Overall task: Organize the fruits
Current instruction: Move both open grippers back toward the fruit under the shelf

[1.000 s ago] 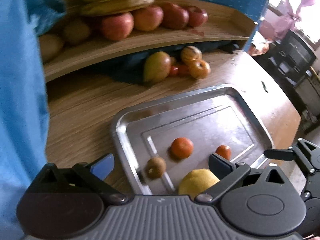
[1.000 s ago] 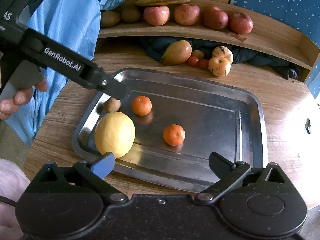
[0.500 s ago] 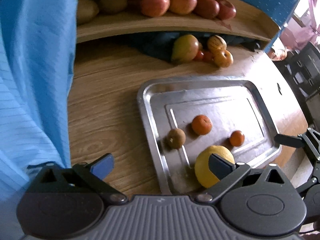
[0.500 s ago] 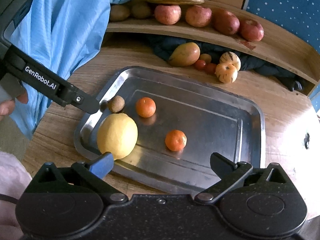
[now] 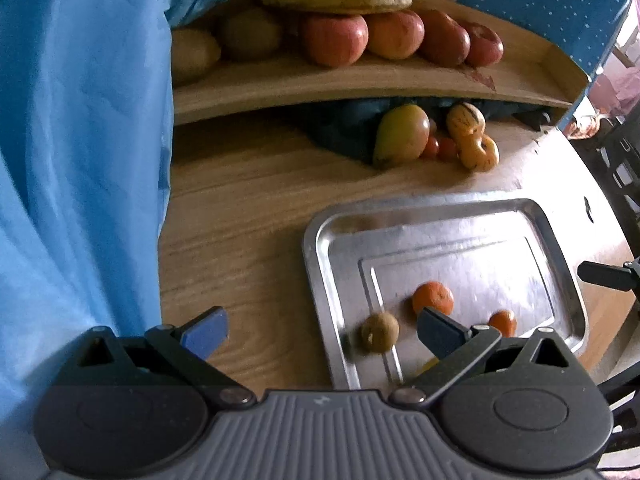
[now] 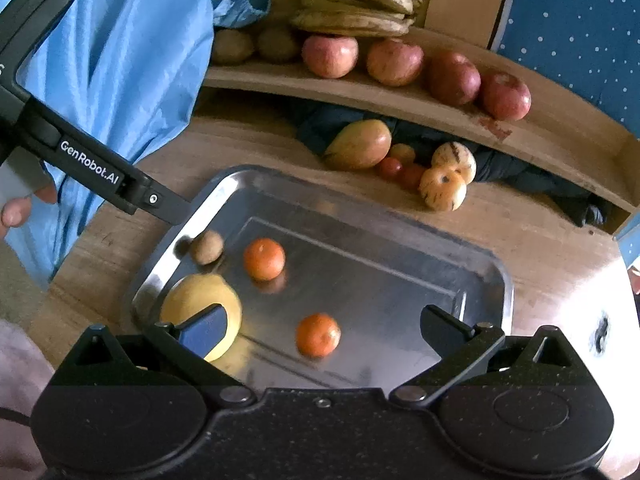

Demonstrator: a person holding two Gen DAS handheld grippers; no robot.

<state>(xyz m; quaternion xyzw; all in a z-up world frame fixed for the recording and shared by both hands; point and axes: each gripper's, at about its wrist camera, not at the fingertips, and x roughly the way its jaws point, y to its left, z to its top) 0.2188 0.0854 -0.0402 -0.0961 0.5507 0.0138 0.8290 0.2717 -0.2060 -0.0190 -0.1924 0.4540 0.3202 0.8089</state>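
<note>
Both tongs spread wide, empty: right tongs (image 6: 320, 330) over rectangular steel tray (image 6: 460, 254), small round orange tangerine (image 6: 318, 335) between fingers; left tongs (image 5: 320, 330) at tray's left rim.

Ahead of the tongs, the one tray (image 6: 500, 276) holds two oranges (image 6: 264, 259), one kiwi (image 6: 207, 246) and one big yellow fruit (image 6: 192, 294). Farther ahead, the shelf (image 6: 400, 100) carries four apples (image 6: 330, 56), one bunch of bananas (image 6: 356, 4) and two brown fruits (image 6: 232, 45).
</note>
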